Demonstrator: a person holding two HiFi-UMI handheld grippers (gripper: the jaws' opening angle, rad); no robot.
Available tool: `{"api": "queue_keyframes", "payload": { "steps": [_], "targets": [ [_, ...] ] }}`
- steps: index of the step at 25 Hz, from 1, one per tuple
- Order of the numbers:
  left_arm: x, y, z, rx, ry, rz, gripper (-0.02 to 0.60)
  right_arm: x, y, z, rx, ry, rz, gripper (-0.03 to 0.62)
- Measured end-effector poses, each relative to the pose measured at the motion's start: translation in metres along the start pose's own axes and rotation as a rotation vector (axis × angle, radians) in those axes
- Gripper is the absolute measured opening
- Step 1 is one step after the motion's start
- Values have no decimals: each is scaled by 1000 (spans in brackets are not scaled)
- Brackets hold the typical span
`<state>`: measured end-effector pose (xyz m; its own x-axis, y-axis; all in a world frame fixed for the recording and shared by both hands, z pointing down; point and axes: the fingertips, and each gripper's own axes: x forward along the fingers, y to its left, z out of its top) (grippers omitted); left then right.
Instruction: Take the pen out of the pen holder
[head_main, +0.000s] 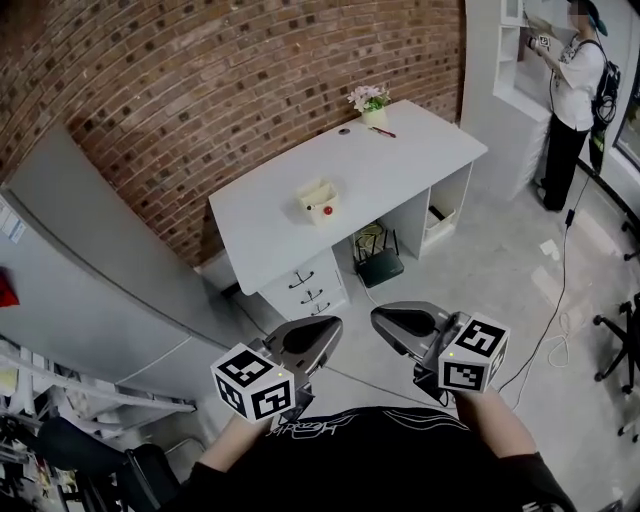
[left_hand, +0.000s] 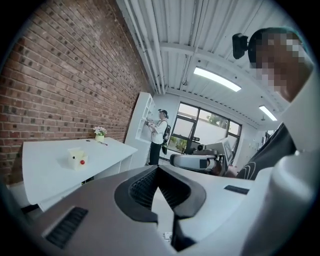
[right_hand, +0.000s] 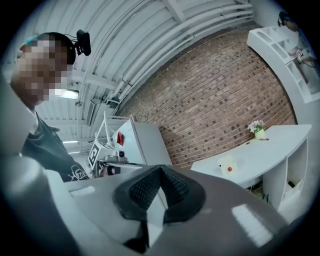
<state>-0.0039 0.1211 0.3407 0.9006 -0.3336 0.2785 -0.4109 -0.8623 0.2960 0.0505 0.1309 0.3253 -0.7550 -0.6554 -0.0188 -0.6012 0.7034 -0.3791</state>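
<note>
Desk (head_main: 400, 150) edge well beyond open floor (head_main: 480, 270) | pen holder (head_main: 318, 200) untouched | left claw (left_hand: 159, 167), right claw (right_hand: 160, 167) pressed together, empty

Open floor (head_main: 480, 270) fronts the worktop (head_main: 420, 150). Bare surface surrounds the pen holder (head_main: 318, 200) on all sides; the brick wall (head_main: 200, 90) bounds the worktop's rear edge.

Well ahead of the left gripper (head_main: 330, 330) and right gripper (head_main: 385, 322), too small to read: pen holder (head_main: 318, 200) on the desk (head_main: 420, 165), only a red dot (head_main: 327, 210) at its front, no pen made out. Farther off, beside the flower pot (head_main: 372, 112), a thin dark stick (head_main: 382, 131), unidentifiable. Out past the right gripper, cut off by the head view's edge: a person (head_main: 575, 100) and a chair (head_main: 622, 340).
</note>
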Motion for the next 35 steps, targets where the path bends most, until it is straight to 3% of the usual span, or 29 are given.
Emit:
{"api": "queue_keyframes", "payload": {
  "steps": [6, 14, 26, 35],
  "targets": [
    [7, 5, 9, 32, -3, 30, 3, -6, -11, 13, -4, -25, -2, 3],
    [16, -8, 14, 57, -15, 2, 3, -18, -6, 21, -24, -25, -9, 3],
    [10, 47, 6, -79, -45, 40, 3, 23, -31, 10, 13, 23, 11, 3],
    [45, 102, 24, -107, -34, 33, 3, 58, -87, 22, 40, 35, -5, 3]
  ]
}}
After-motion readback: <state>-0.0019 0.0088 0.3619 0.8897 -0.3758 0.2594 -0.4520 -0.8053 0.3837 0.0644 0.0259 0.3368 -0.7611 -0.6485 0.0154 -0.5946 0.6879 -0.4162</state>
